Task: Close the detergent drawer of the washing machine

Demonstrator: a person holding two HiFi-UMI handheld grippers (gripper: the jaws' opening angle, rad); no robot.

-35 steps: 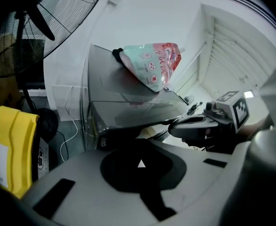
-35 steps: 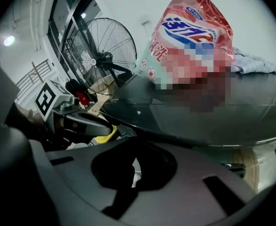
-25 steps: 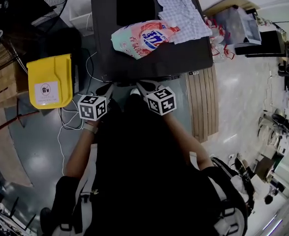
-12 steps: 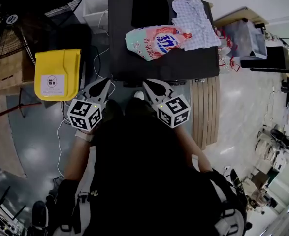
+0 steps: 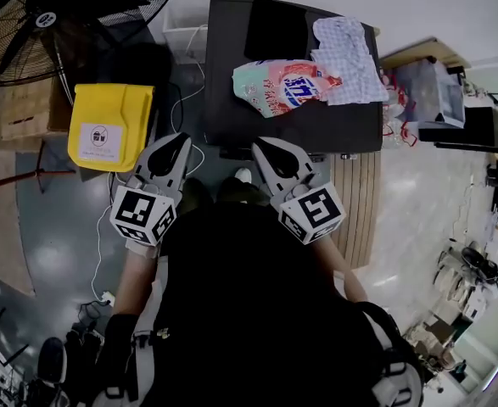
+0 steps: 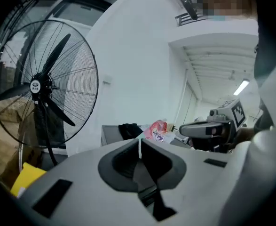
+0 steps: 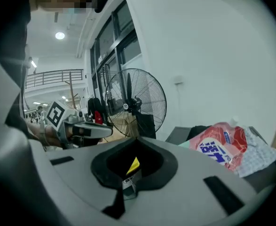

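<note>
Washing machine [image 5: 232,100]: dark top seen from above, set against the white wall. Its front face falls below the near edge of the top, so the detergent drawer cannot be made out in any view.

Detergent bag [image 5: 282,87]: pink and white with blue print, lying on its side on the machine's top, right of the middle. Also seen in the left gripper view [image 6: 157,130] and the right gripper view [image 7: 220,147].

Checked cloth [image 5: 346,58]: crumpled, on the top's right rear part, touching the bag.

Black cloth [image 5: 276,25]: at the rear of the top, just left of the checked cloth.

Left gripper [image 5: 179,141]: fingers closed together, nothing between them [image 6: 139,140]; held in front of the machine's near left corner, above the floor, apart from the machine.

Right gripper [image 5: 261,145]: fingers closed, empty [image 7: 136,138]; held before the near edge of the top, beside the left gripper and not touching it.

Marker cubes: one on each gripper, left [image 5: 142,216] and right [image 5: 312,213].

Yellow bin [image 5: 113,125]: on the floor, left of the machine.

Fan [image 5: 70,15]: black standing fan, to the rear left, beyond the bin.

Slatted board [image 5: 355,193]: pale wood, on the floor at the machine's right.

White cable [image 5: 103,236]: trailing over the grey floor on the left.
</note>
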